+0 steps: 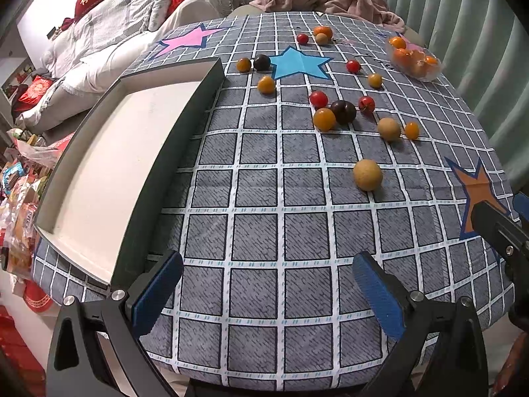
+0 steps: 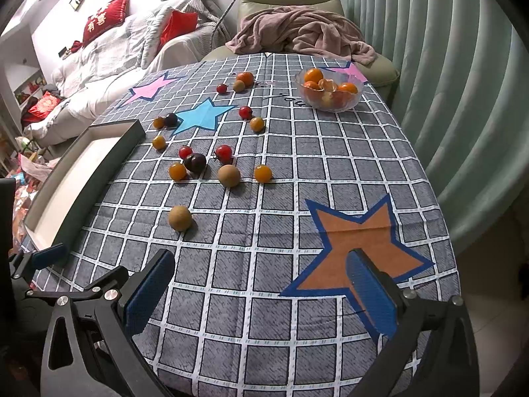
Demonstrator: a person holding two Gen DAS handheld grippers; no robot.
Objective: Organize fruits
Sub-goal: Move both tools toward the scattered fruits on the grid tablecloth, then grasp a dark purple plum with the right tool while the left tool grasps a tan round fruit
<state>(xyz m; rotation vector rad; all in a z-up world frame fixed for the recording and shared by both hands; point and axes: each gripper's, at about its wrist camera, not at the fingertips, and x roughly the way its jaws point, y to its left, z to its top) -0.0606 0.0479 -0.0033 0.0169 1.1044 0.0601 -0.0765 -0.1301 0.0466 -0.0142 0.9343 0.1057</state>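
Several small fruits lie loose on the checked tablecloth: red and yellow cherry tomatoes, dark plums and tan longans. The nearest tan longan sits ahead of both grippers. A dark-rimmed white tray lies empty at the left. A glass bowl of oranges stands at the far right. My left gripper is open and empty near the table's front edge beside the tray. My right gripper is open and empty over the orange star.
A cluster of tomatoes, a dark plum and a longan lies mid-table. An armchair with a pink blanket stands behind the table, a sofa at the left, a green curtain at the right. The right gripper's tip shows in the left wrist view.
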